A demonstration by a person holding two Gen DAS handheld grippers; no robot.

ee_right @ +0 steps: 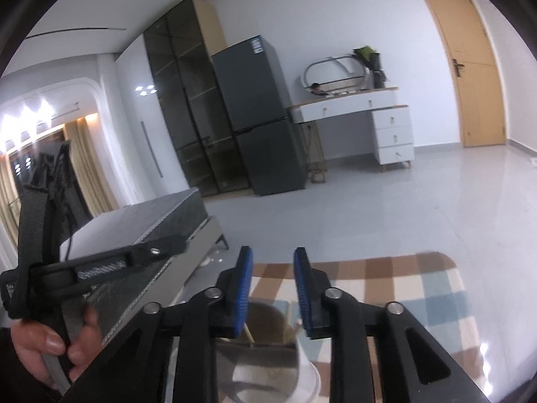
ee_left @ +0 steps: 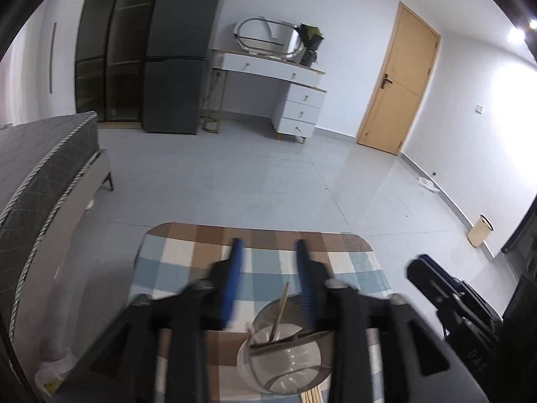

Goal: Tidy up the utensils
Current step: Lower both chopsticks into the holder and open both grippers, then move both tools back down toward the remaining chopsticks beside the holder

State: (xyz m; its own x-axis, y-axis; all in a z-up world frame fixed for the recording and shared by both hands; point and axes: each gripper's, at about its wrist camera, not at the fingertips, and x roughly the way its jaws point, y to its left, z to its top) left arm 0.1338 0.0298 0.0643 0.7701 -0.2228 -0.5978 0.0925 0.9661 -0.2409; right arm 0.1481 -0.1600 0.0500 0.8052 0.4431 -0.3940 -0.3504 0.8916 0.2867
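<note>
My left gripper [ee_left: 268, 245] hangs open over a table with a checked cloth [ee_left: 188, 255], its blue pads apart with nothing pressed between them. Just below it stands a translucent grey utensil holder [ee_left: 282, 362] with a wooden stick [ee_left: 281, 309] leaning in it. A bundle of pale chopsticks [ee_left: 312, 396] shows at the bottom edge. My right gripper [ee_right: 273, 252] is open too, above the same holder [ee_right: 265, 369], where a wooden stick [ee_right: 250, 336] pokes up. A hand [ee_right: 50, 339] holds the left tool at the lower left of the right wrist view.
A grey bed [ee_left: 43, 174] stands close to the table's left side. A dark fridge [ee_left: 181, 53], a white dressing desk [ee_left: 285, 80] and a wooden door [ee_left: 399, 80] line the far wall. A small cream bin [ee_left: 480, 231] sits by the right wall.
</note>
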